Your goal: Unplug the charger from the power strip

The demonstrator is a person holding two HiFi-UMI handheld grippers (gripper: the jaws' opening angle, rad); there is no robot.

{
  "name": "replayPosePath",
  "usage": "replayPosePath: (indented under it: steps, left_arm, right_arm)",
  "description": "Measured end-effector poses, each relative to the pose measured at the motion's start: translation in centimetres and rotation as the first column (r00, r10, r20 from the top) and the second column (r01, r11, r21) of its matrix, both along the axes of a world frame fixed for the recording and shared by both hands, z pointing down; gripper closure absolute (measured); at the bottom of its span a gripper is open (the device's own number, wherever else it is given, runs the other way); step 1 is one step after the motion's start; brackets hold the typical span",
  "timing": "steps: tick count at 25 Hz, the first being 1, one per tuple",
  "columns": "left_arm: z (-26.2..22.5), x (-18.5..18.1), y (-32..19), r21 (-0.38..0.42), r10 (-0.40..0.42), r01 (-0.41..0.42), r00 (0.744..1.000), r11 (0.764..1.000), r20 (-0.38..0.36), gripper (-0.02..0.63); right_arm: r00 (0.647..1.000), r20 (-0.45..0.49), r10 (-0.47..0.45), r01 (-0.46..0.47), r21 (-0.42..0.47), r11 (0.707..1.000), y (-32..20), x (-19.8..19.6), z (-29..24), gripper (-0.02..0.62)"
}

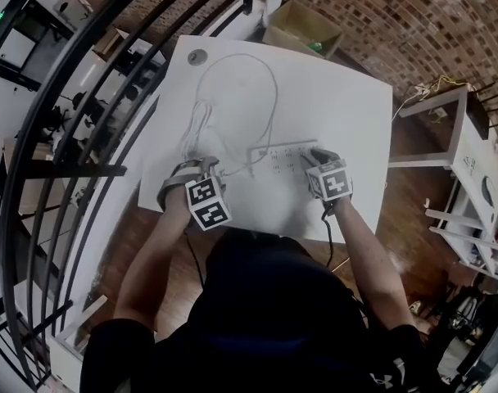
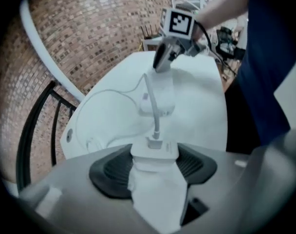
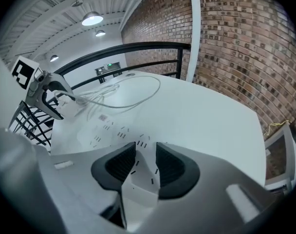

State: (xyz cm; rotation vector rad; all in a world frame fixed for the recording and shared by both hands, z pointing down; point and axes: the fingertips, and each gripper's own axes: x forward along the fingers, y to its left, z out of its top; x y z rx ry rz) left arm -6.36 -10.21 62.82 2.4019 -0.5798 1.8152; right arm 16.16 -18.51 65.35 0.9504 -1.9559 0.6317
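Observation:
The white charger (image 2: 155,149) is clamped between the pads of my left gripper (image 2: 155,162), with its thin white cable (image 2: 150,94) still plugged into its top. In the head view the left gripper (image 1: 198,165) sits left of the power strip (image 1: 282,155) and apart from it. The cable (image 1: 261,97) loops across the white table (image 1: 339,105). My right gripper (image 1: 317,155) is shut on the strip's right end. In the right gripper view the strip (image 3: 106,126) runs out from between the pads of that gripper (image 3: 140,162) toward the left gripper (image 3: 58,97).
A black curved railing (image 1: 77,97) runs along the table's left side. A cardboard box (image 1: 302,27) stands beyond the far edge and white shelving (image 1: 470,137) is to the right. A round grommet (image 1: 198,56) marks the far left corner. The person's body is at the near edge.

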Motion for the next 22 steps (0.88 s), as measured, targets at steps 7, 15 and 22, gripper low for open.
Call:
replayPosePath:
  steps: [7, 15, 22]
  left_arm:
    - [2.7, -6.2, 1.8, -0.094, -0.176, 0.196, 0.966, 0.976, 0.191, 0.328]
    - [5.7, -8.7, 3.7, -0.165, 0.158, -0.089, 0.87, 0.982, 0.468, 0.328]
    - [5.7, -9.0, 3.6, -0.186, 0.122, -0.049, 0.907, 0.981, 0.402, 0.328]
  right_arm:
    - [1.0, -0.02, 0.02, -0.02, 0.001, 1.0, -0.1, 0.4, 0.1, 0.459]
    - [0.998, -0.022, 0.055, -0.055, 0.008, 0.998, 0.1, 0.3, 0.3, 0.46]
    - [0.995, -0.017, 0.096, -0.095, 0.022, 0.995, 0.1, 0.4, -0.1, 0.462]
